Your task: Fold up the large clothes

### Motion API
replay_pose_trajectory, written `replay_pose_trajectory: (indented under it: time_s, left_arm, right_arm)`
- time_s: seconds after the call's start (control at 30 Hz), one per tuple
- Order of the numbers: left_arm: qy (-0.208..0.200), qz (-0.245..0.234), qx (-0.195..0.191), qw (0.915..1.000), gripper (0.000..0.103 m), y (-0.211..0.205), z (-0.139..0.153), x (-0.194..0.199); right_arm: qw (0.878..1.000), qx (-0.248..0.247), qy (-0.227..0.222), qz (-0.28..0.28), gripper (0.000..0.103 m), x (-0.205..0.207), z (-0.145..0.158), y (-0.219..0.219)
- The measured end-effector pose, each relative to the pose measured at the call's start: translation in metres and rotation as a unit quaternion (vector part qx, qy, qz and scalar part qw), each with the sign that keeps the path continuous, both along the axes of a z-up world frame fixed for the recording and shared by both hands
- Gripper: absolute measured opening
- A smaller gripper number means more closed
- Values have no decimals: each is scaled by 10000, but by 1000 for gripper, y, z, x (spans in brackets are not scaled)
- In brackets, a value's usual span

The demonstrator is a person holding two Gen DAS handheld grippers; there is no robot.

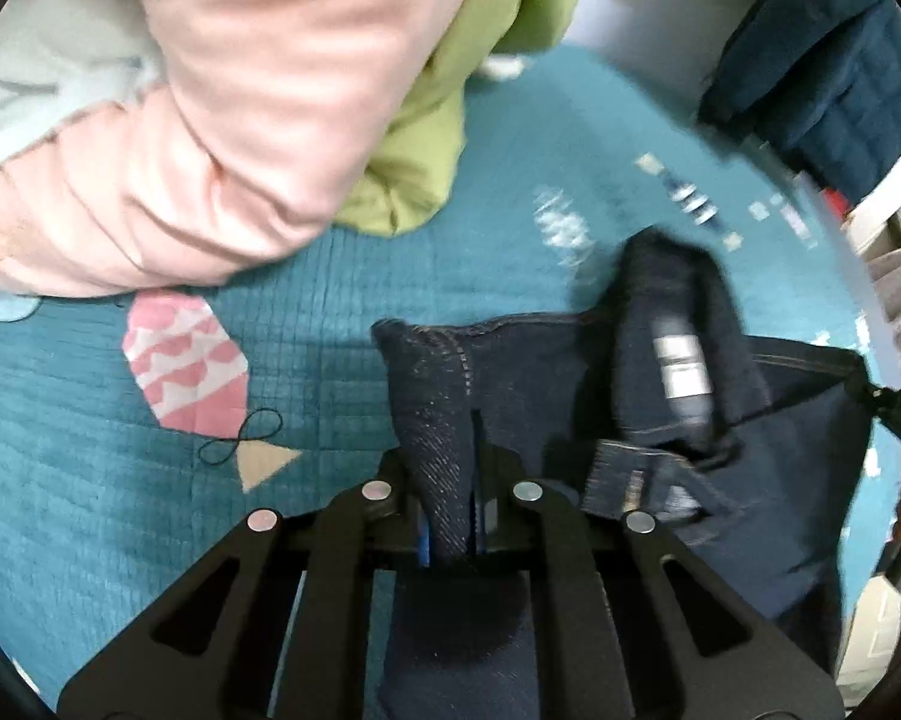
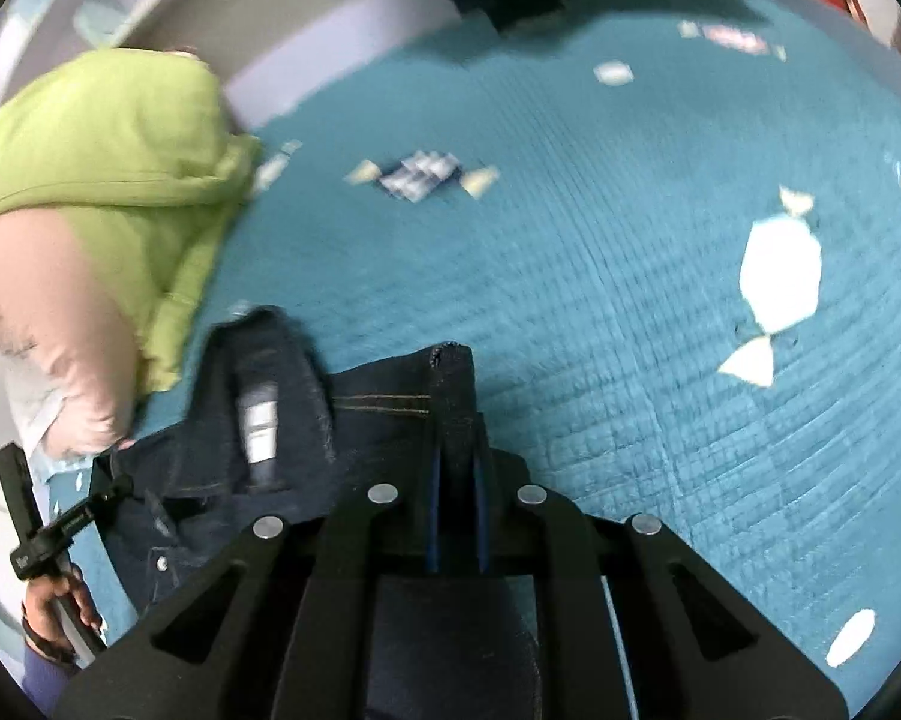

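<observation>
Dark blue denim, one pair of jeans, hangs stretched between two claws over the teal quilt of a bed. The left claw pinches one top corner of the jeans, and the right claw pinches the other, so the waist edge runs sideways from claw to claw. Ahead and left of both claws sit one pink pillow and one green pillow, touching each other.

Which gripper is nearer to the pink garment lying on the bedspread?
Left. The left gripper, shut on the dark jeans, sits just below the pink garment. The right gripper holds the jeans' other corner, farther away.
</observation>
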State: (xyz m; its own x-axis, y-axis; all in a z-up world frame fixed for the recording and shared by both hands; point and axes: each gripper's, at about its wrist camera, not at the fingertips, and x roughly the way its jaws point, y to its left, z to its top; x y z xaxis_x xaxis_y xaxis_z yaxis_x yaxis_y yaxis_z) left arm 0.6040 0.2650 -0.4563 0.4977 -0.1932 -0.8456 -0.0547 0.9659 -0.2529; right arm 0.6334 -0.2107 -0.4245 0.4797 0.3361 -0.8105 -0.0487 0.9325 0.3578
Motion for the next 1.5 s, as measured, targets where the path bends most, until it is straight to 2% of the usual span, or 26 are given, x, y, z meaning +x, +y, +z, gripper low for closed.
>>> replay_pose_trajectory:
  time_s: [0.13, 0.2, 0.3, 0.43, 0.57, 0.67, 0.8, 0.9, 0.97, 1.03, 1.1, 1.13, 1.17, 1.23, 1.3, 1.37, 1.5]
  left_arm:
    - [-550, -295, 88, 9980, 8, -9, 44, -38]
    - [-743, -345, -21, 9966, 8, -12, 61, -56]
    - [-870, -489, 12, 9950, 8, -18, 79, -94]
    - [-871, -737, 173, 9933, 7, -31, 94, -151]
    - [-797, -852, 194, 9930, 7, -42, 95, -213]
    - [-585, -877, -44, 9944, 8, -38, 77, -268]
    - [-293, -815, -162, 9961, 9, -35, 50, -314]
    - [-22, -789, -157, 9968, 12, -38, 29, -341]
    - [138, -673, -157, 9975, 17, -40, 17, -356]
    - [266, -819, -145, 9962, 23, -49, 9, -368]
    - [283, -1040, 337, 9936, 24, -64, 6, -380]
    - [240, -1093, 538, 9923, 32, -69, 8, -385]
    - [244, -1085, 574, 9921, 51, -68, 7, -387]
    - [300, -818, 442, 9952, 79, -57, 12, -393]
    - [229, -649, 159, 9975, 80, -44, 22, -403]
    - [131, -438, 60, 9989, 83, -32, 34, -413]
    - [-452, -1, -258, 9986, 86, -22, 71, -421]
  right_arm:
    - [9986, 197, -469, 118, 8, -37, 36, -4]
    - [9975, 226, -649, 133, 8, -51, 48, -4]
    - [9963, 439, -706, 200, 8, -92, 66, -15]
    - [9962, 404, -635, 446, 8, -144, 85, -25]
    - [9970, 305, -311, 644, 8, -207, 93, -35]
    - [9976, 227, -26, 653, 8, -252, 88, -47]
    - [9959, 49, 572, 704, 9, -302, 60, -60]
    - [9903, -148, 1206, 680, 10, -333, 23, -70]
    - [9858, -364, 1527, 597, 12, -350, -2, -78]
    - [9820, -336, 1764, 580, 13, -365, -16, -88]
    - [9795, -401, 1915, 479, 13, -376, -26, -97]
    - [9791, -455, 1917, 505, 13, -380, -26, -100]
    - [9796, -514, 1875, 506, 14, -383, -24, -102]
    - [9802, -586, 1817, 531, 17, -389, -15, -103]
    - [9834, -499, 1662, 524, 20, -392, -7, -104]
    - [9866, -382, 1504, 498, 20, -391, -2, -99]
    - [9901, -218, 1297, 480, 20, -382, -3, -77]
